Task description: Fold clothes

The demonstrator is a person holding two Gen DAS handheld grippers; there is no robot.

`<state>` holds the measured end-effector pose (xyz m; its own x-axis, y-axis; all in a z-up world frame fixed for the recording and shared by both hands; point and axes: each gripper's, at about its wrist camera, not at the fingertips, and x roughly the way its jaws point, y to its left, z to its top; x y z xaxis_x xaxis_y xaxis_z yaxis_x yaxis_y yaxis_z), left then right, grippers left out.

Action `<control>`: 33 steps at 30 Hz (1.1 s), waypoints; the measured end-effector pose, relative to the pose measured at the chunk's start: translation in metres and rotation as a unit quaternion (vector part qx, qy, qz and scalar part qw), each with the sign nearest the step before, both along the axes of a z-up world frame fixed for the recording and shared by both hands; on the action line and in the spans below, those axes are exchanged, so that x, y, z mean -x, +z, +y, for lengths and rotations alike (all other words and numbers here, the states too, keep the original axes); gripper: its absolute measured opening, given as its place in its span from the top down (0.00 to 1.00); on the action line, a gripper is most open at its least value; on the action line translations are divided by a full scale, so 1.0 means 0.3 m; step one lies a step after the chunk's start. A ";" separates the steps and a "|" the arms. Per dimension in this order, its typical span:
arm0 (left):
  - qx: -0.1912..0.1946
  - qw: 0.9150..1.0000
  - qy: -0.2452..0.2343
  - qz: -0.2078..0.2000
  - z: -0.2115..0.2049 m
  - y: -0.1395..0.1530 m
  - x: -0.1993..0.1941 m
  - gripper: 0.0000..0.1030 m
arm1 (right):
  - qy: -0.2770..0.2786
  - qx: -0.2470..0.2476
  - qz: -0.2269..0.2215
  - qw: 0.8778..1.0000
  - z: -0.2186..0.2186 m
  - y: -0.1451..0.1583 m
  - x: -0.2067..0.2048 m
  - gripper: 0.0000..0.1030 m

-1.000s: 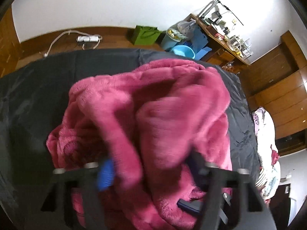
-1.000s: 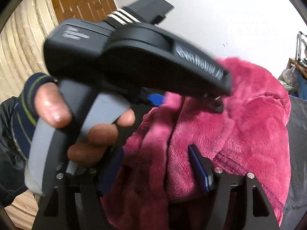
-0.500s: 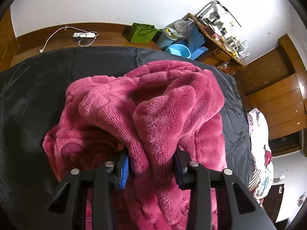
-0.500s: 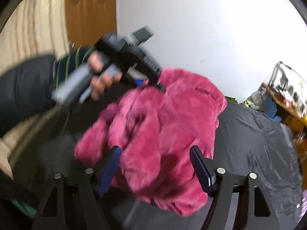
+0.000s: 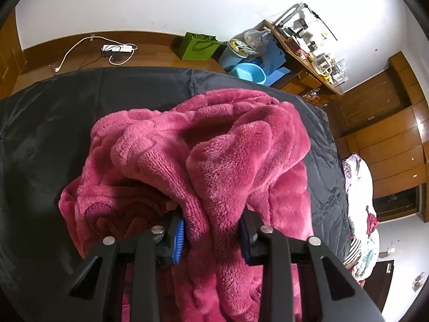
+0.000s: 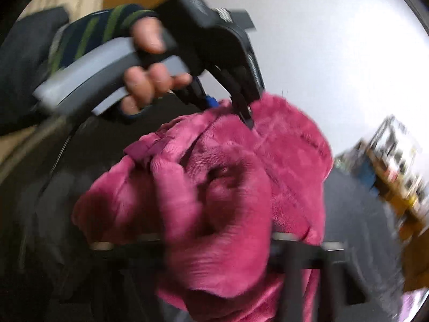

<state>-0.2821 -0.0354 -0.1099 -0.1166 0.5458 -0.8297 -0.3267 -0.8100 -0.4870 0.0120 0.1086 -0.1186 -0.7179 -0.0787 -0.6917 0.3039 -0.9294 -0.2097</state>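
Note:
A thick pink fleece garment (image 5: 219, 145) lies bunched on a black sheet (image 5: 53, 134). My left gripper (image 5: 211, 238) holds a raised fold of it. The blue pads (image 5: 178, 237) press the fleece from both sides, and the jaws are still closing. The right wrist view is blurred. There a hand in a striped sleeve holds the left gripper (image 6: 229, 112) at the top edge of the garment (image 6: 281, 161). My right gripper (image 6: 217, 241) is closing on a bulging bunch of fleece, which fills the gap and hides its fingertips.
Beyond the sheet's far edge is wooden floor with a white power strip (image 5: 118, 48), a green bag (image 5: 198, 45) and a blue basin (image 5: 248, 72). A cluttered desk (image 5: 308, 45) and wooden cabinets (image 5: 388, 139) stand at the right, with bedding (image 5: 359, 187) below them.
The left jaws narrowed onto the fleece fold without shifting place. The right gripper swung and rolled, and its wide jaws came together around a bunch of the garment.

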 end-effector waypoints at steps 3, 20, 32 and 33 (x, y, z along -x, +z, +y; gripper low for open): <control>-0.017 1.000 0.009 0.013 -0.037 0.048 -0.006 0.71 | 0.014 0.019 0.009 1.000 -0.019 0.075 -0.027 0.74; 0.025 0.996 0.076 0.045 -0.371 -0.053 -0.001 0.71 | 0.118 0.042 -0.063 0.990 -0.265 -0.057 0.004 0.75; 0.111 0.985 0.030 0.131 -0.255 -0.077 -0.030 0.61 | 0.124 0.081 -0.098 0.984 -0.270 -0.102 0.009 0.65; 0.113 0.984 0.030 0.133 -0.254 -0.077 -0.033 0.60 | 0.126 0.096 -0.102 0.982 -0.258 -0.075 -0.008 0.61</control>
